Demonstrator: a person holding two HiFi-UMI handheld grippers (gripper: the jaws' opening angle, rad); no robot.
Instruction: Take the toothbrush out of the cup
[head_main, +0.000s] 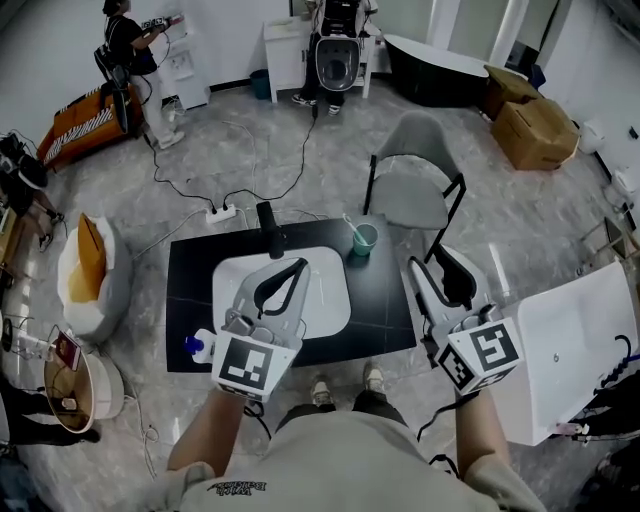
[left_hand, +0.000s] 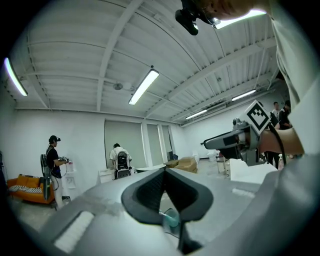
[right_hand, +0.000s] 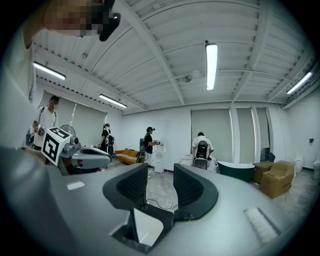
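A teal cup (head_main: 364, 240) stands on the black table (head_main: 190, 300) at the far right corner of the white sink (head_main: 330, 300), with a pale toothbrush (head_main: 351, 224) leaning in it. My left gripper (head_main: 298, 265) hovers over the sink, left of and nearer than the cup, its tips together and nothing between them. In the left gripper view the cup (left_hand: 173, 220) shows low through the loop of the closed jaws (left_hand: 164, 170). My right gripper (head_main: 445, 262) hangs off the table's right edge, jaws apart and empty (right_hand: 160, 182).
A black faucet (head_main: 268, 228) rises behind the sink. A grey chair (head_main: 415, 180) stands just beyond the cup. A blue-capped bottle (head_main: 196, 346) sits at the table's near left corner. A white panel (head_main: 570, 350) lies to the right. A power strip (head_main: 222, 212) and cables lie behind the table.
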